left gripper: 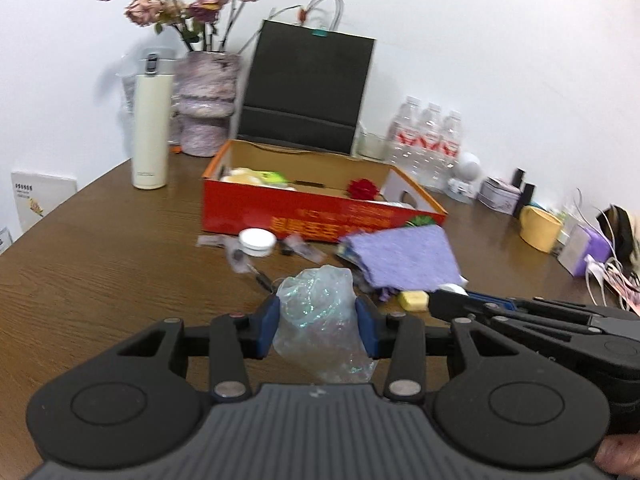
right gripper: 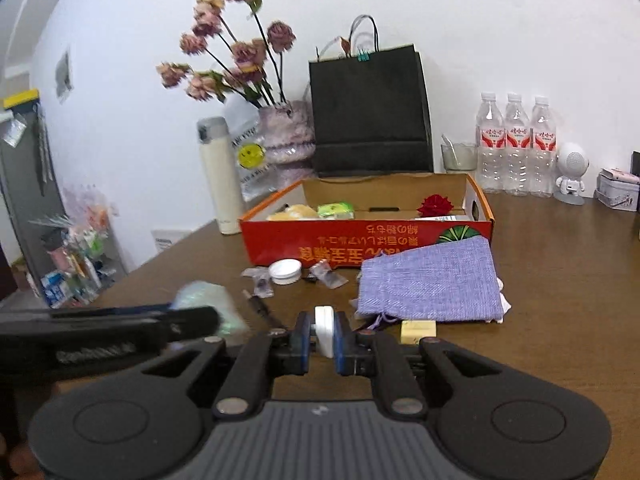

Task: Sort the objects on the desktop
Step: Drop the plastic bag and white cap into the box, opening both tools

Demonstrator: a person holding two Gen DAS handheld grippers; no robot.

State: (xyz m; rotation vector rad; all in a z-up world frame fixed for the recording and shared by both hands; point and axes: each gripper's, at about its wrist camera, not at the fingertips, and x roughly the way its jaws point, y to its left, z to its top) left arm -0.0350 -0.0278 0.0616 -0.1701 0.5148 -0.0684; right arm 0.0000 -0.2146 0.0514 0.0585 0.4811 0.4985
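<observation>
Both wrist cameras sat low over the wooden table (left gripper: pixel 100 248), side by side, facing the wall, sharing the nearby red box (left gripper: pixel 320 212) (right gripper: pixel 360 240) and black bag (right gripper: pixel 370 112).

Bare table (right gripper: pixel 560 300) right of purple pouch (right gripper: pixel 430 284), clutter leftward.

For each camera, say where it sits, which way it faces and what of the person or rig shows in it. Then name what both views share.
Left wrist: sits on the left hand-held gripper, looking forward over the table at the red box; its fingers clamp a clear plastic bag; the right hand-held gripper enters from the right.
Right wrist: sits on the right hand-held gripper, facing the same box; its fingers grip a white disc-shaped object; the left one crosses blurred at left.
Shared: box, purple pouch, black bag, flower vase, water bottles.
</observation>
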